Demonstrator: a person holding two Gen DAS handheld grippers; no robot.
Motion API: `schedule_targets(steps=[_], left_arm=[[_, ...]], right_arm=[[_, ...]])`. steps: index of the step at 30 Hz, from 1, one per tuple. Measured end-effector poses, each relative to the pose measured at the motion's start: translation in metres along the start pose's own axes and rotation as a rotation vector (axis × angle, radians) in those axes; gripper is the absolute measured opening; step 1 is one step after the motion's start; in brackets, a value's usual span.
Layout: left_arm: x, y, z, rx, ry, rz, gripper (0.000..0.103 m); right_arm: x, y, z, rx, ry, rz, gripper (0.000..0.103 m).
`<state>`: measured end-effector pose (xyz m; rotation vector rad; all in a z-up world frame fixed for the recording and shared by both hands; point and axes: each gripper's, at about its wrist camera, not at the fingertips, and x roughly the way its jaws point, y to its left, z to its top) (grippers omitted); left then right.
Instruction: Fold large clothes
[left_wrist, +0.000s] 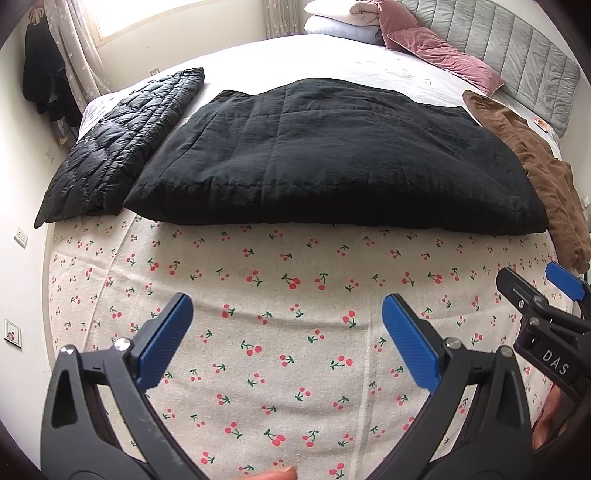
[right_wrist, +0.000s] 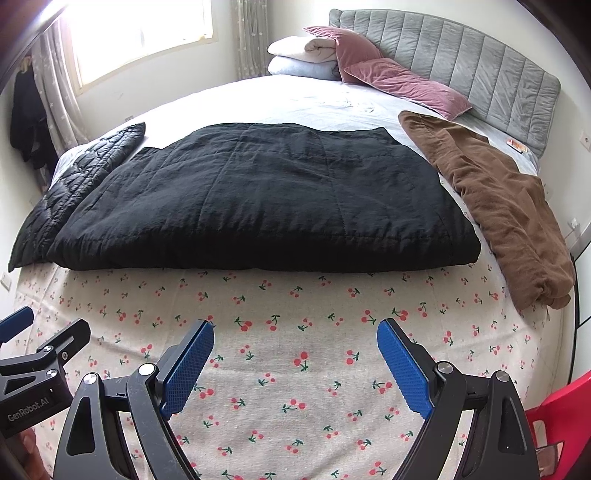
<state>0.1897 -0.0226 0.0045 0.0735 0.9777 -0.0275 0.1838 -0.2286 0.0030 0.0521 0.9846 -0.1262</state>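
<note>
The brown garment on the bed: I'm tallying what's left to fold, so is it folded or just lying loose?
Loose, not folded: the brown garment lies in a long rumpled strip beside the black quilted garment, with no flat squared edges.

Cherry-print sheet (right_wrist: 295, 369), pink cushions (right_wrist: 402, 83), grey padded headboard (right_wrist: 461, 55), bright curtained window (right_wrist: 140, 29), red chair (right_wrist: 565, 410).

You are getting strong daylight from the overexposed bright window (right_wrist: 140, 33), blowing out the pale grey bedsheet (right_wrist: 258, 99). Fisheye distortion is bending the edges; dark vignetting is rimming the corners.
</note>
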Motion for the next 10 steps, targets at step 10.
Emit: schedule_targets(steps=[10], left_arm=[[-0.0009, -0.0009, -0.0008, 0.006, 0.006, 0.008, 0.102]], right_arm=[[0.0027, 0.0004, -0.001, -0.004, 0.006, 0.0, 0.091]])
